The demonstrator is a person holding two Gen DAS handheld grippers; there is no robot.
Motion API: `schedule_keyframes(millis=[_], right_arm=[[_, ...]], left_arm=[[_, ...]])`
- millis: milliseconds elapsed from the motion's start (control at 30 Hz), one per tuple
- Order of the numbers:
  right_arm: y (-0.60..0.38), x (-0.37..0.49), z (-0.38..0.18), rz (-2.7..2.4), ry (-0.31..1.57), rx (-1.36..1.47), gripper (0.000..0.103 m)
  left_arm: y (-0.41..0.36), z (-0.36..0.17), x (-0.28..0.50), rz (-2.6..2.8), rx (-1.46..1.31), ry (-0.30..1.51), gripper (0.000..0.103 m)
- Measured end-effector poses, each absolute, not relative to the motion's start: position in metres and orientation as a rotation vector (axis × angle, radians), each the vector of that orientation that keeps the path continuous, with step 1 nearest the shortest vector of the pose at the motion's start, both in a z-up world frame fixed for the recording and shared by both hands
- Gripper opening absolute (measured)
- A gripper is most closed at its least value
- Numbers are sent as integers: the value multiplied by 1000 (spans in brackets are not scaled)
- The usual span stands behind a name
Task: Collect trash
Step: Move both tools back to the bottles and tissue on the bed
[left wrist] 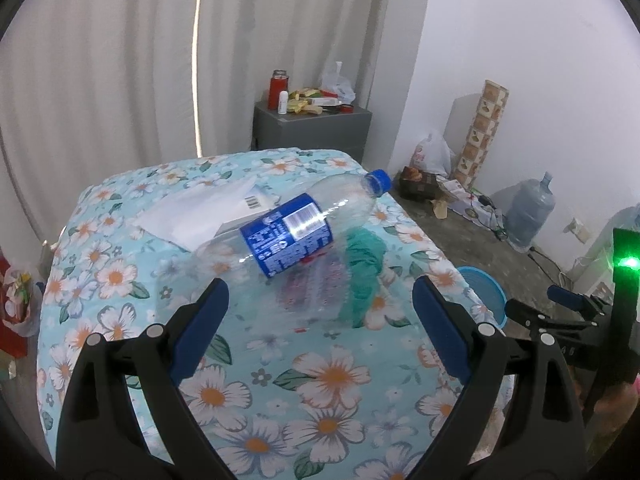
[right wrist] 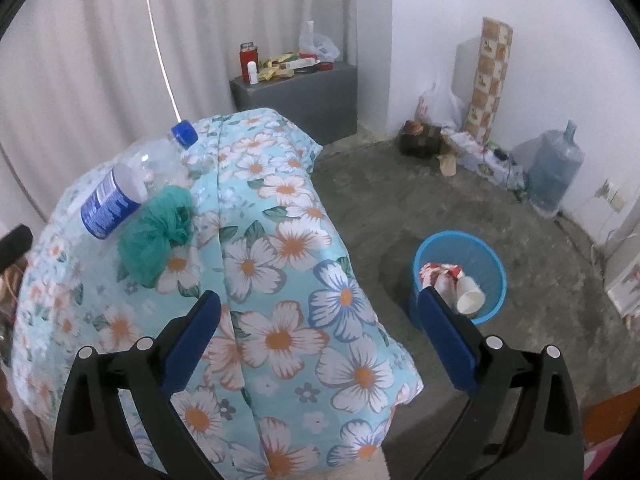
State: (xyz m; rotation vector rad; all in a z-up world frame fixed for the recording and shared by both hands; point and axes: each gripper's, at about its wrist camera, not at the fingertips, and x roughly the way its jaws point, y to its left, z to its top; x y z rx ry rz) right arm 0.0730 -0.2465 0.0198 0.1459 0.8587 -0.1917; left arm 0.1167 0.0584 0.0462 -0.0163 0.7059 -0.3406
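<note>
I have both tongs spread wide with nothing between the pads. My left gripper (left wrist: 320, 304) hangs over the floral-covered table (left wrist: 332, 376), pointed at the empty plastic bottle (left wrist: 288, 232) lying on its side, blue cap toward the far right corner, its base close to my left pad. A crumpled green net (left wrist: 362, 276) lies just beside the bottle, touching it, and a white sheet of paper (left wrist: 200, 212) sits partly under the bottle's far side. My right gripper (right wrist: 320, 312) hangs over the table's near edge. On the floor beyond stands the blue bin (right wrist: 484, 256), already holding a paper cup (right wrist: 470, 296) and a red-and-white wrapper (right wrist: 436, 272).
</note>
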Motion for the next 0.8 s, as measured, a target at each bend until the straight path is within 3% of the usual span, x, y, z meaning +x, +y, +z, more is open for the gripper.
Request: schedule_keyframes(millis=[500, 800], right_arm=[[-233, 74, 20, -177, 827, 112, 96], [-281, 75, 10, -74, 804, 419, 96]], left_arm=[[77, 38, 120, -294, -39, 722, 89], [91, 28, 118, -245, -63, 732, 90]])
